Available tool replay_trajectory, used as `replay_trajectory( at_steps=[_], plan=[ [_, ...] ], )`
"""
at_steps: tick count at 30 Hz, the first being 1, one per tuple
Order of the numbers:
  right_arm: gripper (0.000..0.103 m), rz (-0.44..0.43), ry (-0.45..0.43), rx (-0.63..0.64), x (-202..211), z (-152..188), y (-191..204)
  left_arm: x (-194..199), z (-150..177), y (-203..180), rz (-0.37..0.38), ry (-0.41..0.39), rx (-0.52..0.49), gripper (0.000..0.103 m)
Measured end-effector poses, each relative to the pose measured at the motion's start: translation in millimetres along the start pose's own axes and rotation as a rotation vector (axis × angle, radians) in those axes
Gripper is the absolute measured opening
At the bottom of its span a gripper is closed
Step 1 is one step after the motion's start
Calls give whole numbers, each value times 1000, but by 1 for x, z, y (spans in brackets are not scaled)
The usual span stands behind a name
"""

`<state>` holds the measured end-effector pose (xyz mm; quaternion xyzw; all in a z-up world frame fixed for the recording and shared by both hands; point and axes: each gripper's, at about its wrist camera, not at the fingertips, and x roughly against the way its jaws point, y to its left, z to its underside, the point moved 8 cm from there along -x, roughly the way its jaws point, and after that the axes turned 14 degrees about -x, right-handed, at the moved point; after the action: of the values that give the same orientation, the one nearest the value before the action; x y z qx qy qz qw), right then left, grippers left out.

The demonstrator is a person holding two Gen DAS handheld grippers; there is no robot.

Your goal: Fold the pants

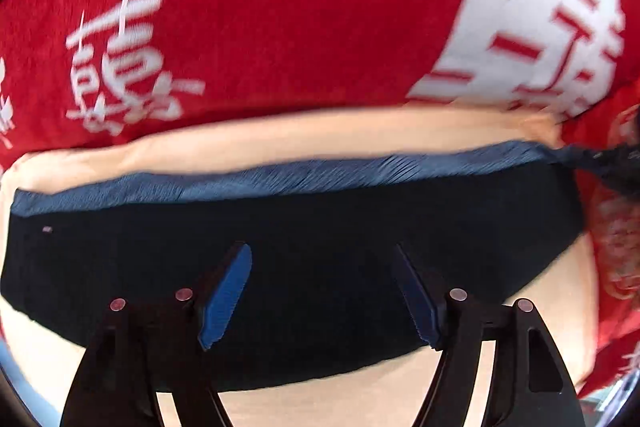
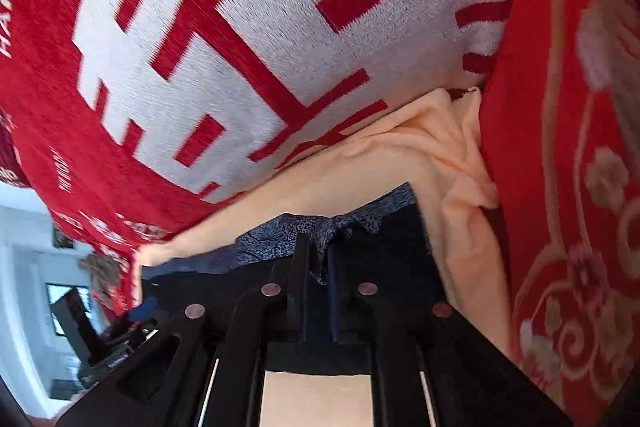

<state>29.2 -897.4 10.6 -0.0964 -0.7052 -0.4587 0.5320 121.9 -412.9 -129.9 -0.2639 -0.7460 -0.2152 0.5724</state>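
Note:
The dark navy pants (image 1: 304,227) lie folded across a peach cloth (image 1: 280,139), with a lighter blue ribbed waistband (image 1: 280,179) along their far edge. My left gripper (image 1: 324,291) is open just above the pants, its blue pads (image 1: 226,291) spread wide, holding nothing. In the right wrist view my right gripper (image 2: 318,259) is shut on a bunched edge of the pants (image 2: 360,215), where blue speckled lining shows. The left gripper (image 2: 140,311) shows at the lower left of that view.
A red blanket with large white characters (image 1: 280,7) lies behind the peach cloth, also in the right wrist view (image 2: 240,27). A red floral cover (image 2: 568,147) rises on the right. Peach cloth (image 2: 380,163) surrounds the pants.

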Motion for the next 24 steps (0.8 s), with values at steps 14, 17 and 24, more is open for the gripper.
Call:
replay_trajectory(
  at_steps=[14,17,24],
  plan=[
    [45,121,66,-292,-19,102,-59,-55,19,13,-27,107,28,75],
    [22,91,15,-362,-21,94,-63,-54,20,14,-25,105,26,75],
    [15,171,29,-258,-23,114,-73,-55,25,16,-31,124,13,80]
  ],
)
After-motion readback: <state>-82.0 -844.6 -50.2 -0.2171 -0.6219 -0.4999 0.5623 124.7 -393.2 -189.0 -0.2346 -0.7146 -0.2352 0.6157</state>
